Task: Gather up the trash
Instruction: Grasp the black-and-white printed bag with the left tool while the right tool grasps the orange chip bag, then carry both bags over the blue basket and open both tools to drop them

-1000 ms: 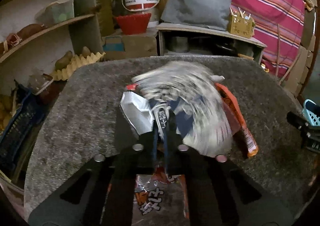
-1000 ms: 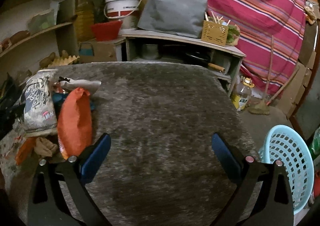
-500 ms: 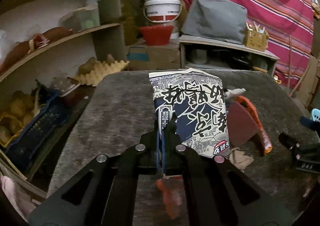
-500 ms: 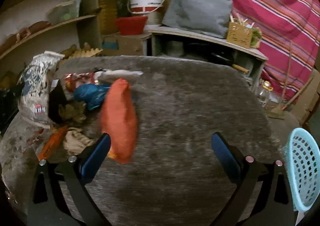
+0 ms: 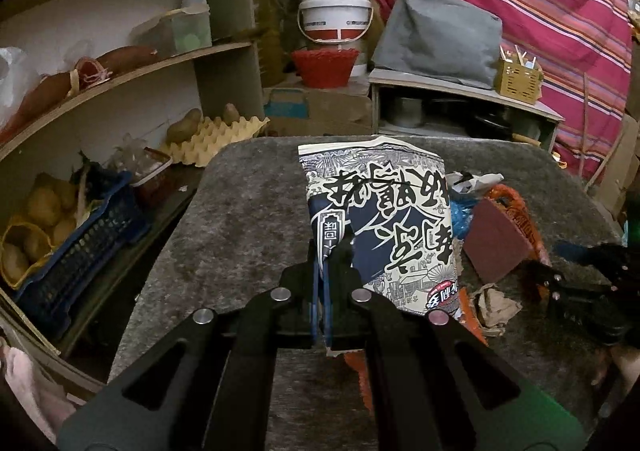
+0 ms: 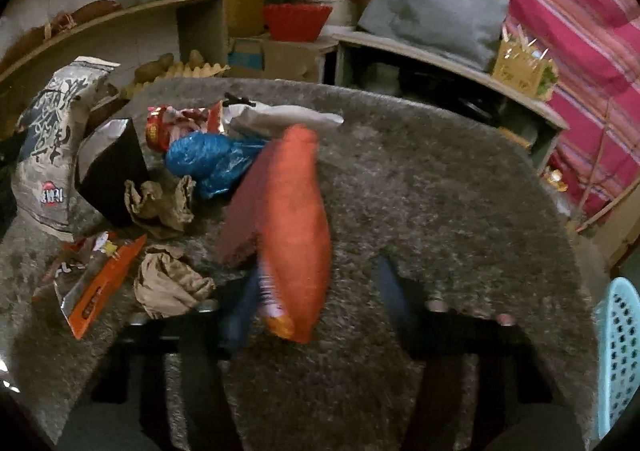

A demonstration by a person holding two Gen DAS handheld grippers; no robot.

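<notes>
**Left tool lifts the snack bag; right tool closes in on the orange packet**

The left tool (image 5: 324,251), low in the middle of its frame, has its jaws pressed together on the lower edge of the blue-and-white printed bag (image 5: 384,219). A second ago that bag was a blur among the litter; now it stands upright and sharp above the grey desk (image 5: 248,219), pulled clear of the heap. So one piece of trash is in hand and ready, I would say, to be carried off.

The right tool (image 6: 316,291) sits at the bottom centre of its frame, blurred by motion. Its jaws are apart but narrower than they were a moment back, and the orange packet (image 6: 296,227) now lies between them, where before it lay off to the left. Whether the pads touch it yet I cannot tell.

Further out, in the left half of the right frame, the rest waits on the desk: a blue plastic wad (image 6: 208,159), two lumps of crumpled brown paper (image 6: 168,283), a flat orange wrapper (image 6: 100,287) and a red-and-white wrapper (image 6: 180,123). The pale blue basket (image 6: 620,363) shows at the lower right edge, beside the desk, and looks the likely place for it all. Most of the pile is still to be gathered.
</notes>
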